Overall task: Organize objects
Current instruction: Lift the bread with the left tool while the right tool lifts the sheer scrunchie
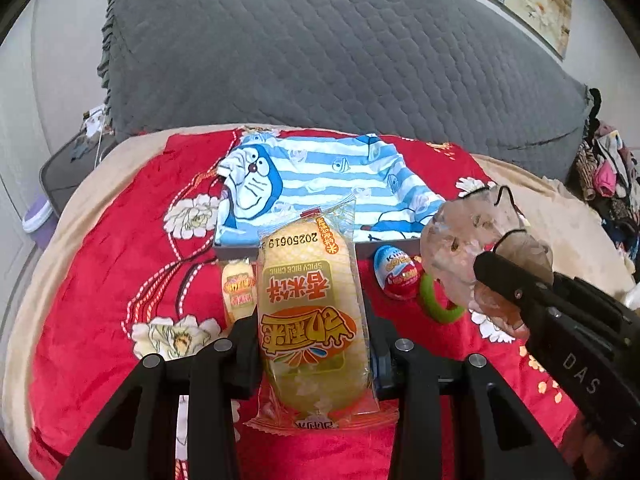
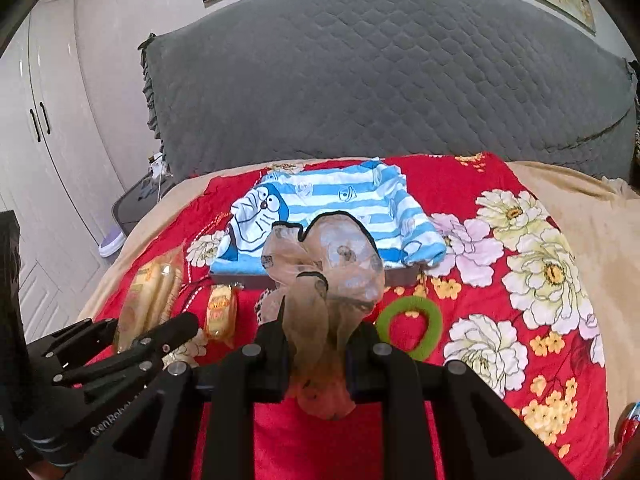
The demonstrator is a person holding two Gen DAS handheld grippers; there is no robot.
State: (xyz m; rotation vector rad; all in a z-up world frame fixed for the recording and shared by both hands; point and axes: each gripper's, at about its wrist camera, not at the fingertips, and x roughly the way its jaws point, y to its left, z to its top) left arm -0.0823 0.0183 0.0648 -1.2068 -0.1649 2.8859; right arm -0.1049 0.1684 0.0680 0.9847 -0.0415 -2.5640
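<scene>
My left gripper (image 1: 312, 344) is shut on a yellow rice cake packet (image 1: 312, 312), held above the red floral cloth (image 1: 100, 264). My right gripper (image 2: 318, 344) is shut on a sheer beige scrunchie (image 2: 328, 264), also seen at right in the left wrist view (image 1: 472, 248). A box lined with blue-striped Doraemon fabric (image 1: 320, 184) lies just beyond both grippers; it also shows in the right wrist view (image 2: 332, 208). A second small rice cake packet (image 1: 239, 292), a Kinder egg (image 1: 396, 272) and a green ring (image 1: 438, 304) lie on the cloth before the box.
A grey quilted headboard cushion (image 1: 340, 60) stands behind the bed. A pile of clothes (image 1: 608, 168) lies at right. A bedside table (image 1: 68, 168) stands at left. White wardrobe doors (image 2: 44, 128) are at far left.
</scene>
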